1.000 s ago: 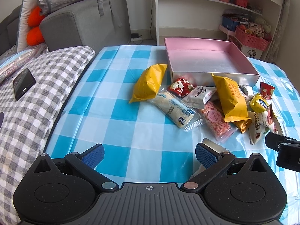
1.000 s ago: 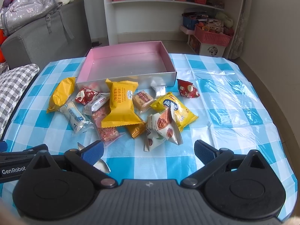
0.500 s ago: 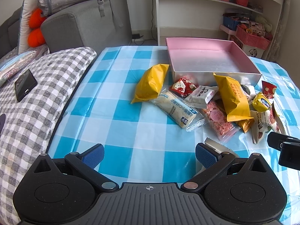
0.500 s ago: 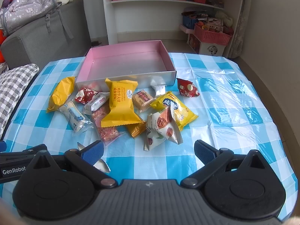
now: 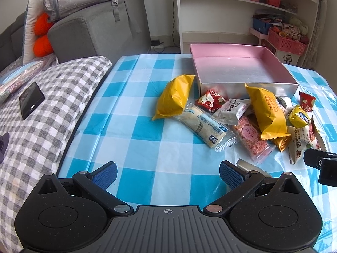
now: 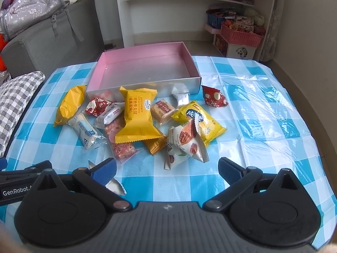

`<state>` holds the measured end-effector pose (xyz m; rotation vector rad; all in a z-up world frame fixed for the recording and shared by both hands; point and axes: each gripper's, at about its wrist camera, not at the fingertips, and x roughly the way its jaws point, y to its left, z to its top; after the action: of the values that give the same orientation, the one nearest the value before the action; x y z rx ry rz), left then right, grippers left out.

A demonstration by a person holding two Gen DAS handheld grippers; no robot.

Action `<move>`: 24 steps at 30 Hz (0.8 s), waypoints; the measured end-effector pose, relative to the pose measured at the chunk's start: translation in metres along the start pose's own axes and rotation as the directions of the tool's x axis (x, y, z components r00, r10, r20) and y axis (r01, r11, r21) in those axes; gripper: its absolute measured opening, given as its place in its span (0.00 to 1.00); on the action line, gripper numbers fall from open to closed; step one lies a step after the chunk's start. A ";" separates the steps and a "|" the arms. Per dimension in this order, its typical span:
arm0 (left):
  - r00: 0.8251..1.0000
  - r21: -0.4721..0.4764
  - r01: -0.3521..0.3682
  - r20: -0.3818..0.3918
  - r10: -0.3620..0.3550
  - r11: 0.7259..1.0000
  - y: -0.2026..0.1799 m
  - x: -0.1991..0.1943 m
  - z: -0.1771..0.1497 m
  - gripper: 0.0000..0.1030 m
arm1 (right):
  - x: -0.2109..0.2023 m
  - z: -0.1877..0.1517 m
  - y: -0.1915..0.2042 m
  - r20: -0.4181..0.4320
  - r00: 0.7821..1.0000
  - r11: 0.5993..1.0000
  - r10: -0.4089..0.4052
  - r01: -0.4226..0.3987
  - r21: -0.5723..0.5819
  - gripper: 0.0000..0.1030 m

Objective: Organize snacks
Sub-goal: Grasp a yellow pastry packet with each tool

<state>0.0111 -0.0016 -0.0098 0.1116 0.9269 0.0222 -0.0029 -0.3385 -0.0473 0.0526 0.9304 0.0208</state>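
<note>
Blue rubber pads face each other across a wide gap on both tools: the left gripper (image 5: 167,174) and the right gripper (image 6: 167,169) are spread fully and hold nothing. Nearest the right gripper, at its 9 o'clock, a small silver packet (image 6: 114,184) lies just beside the left pad, partly hidden by it. At 12 o'clock, near, sits the white date packet (image 6: 185,145), overlapping the yellow chip bag (image 6: 200,122). Further out lies the big yellow biscuit pack (image 6: 138,116), resting over a pink speckled bar (image 6: 120,139) and a gold wrapper (image 6: 155,145). At 10 o'clock are the clear-wrapped rice roll (image 6: 84,131) and a plain yellow pouch (image 6: 69,105). Beyond the heap stands the pink box (image 6: 145,88), with nothing visible inside.

These snacks are probably light, with slick, crinkly film; puffed bags will give and may slip, and biscuits inside could crack. A gentle pinch across a flat crimped end seam, or across the narrow middle, seems safest.
</note>
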 end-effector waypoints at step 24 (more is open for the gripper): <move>0.967 0.019 0.249 0.042 -0.250 0.968 0.034 0.105 0.081 0.91 | 0.088 0.058 -0.023 -0.051 0.867 0.822 0.495 -0.448 0.352 0.74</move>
<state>0.1397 0.0318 -0.0412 0.0069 0.8915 -0.2197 0.0959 -0.3595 -0.0850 0.6053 1.0361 0.3369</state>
